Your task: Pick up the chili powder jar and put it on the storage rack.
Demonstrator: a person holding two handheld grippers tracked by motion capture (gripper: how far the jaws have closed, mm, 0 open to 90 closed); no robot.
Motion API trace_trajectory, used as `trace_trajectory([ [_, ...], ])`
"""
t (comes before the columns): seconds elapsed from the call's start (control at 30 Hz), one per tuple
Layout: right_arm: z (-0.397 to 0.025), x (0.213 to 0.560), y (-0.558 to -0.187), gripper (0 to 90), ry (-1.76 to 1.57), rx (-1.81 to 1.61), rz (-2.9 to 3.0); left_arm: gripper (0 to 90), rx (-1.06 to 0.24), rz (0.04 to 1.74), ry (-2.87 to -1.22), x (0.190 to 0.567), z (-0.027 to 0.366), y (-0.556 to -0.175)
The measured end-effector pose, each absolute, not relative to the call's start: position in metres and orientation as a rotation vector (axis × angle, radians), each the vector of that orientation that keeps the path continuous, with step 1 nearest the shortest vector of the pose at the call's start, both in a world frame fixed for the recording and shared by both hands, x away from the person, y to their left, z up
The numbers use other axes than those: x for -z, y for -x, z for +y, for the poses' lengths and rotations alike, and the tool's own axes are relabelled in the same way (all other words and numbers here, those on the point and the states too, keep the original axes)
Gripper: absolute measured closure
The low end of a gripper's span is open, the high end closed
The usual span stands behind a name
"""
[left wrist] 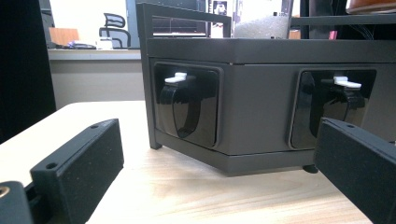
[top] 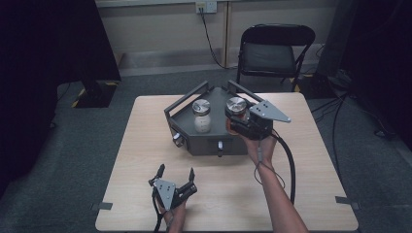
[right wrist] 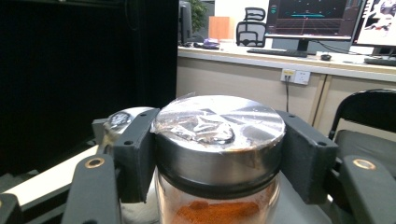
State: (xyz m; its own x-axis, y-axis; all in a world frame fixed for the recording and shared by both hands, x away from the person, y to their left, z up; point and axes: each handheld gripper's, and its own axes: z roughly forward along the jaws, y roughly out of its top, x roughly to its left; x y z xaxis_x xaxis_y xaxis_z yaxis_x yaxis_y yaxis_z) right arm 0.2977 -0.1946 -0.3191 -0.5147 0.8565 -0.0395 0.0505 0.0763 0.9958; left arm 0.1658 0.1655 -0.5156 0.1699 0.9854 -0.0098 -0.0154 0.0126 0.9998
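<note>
Clamping the spice jar [right wrist: 218,158] by its metal lid, the right hand-held gripper [right wrist: 217,154] holds it over the tray [top: 187,116], while the left hand-held gripper [top: 176,175] rests wide open on the bench [top: 145,145].

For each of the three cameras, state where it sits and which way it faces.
High view: above the table's near side, looking forward and down; both forearms, the left gripper and right gripper show.
Left gripper view: low over the table, facing the dark rack's front; own open jaws.
Right gripper view: on the rack, jaws clamping the orange spice jar's lid.
All three show the rack.
</note>
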Motion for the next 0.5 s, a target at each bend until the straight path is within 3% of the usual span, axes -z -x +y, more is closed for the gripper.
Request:
trace_trajectory([
  [0.5,-0.181,0.324,-0.320,35.1,-0.962,-1.447,1.623,1.3,-1.081,1.073,-1.269,0.515,0.166,-0.166],
])
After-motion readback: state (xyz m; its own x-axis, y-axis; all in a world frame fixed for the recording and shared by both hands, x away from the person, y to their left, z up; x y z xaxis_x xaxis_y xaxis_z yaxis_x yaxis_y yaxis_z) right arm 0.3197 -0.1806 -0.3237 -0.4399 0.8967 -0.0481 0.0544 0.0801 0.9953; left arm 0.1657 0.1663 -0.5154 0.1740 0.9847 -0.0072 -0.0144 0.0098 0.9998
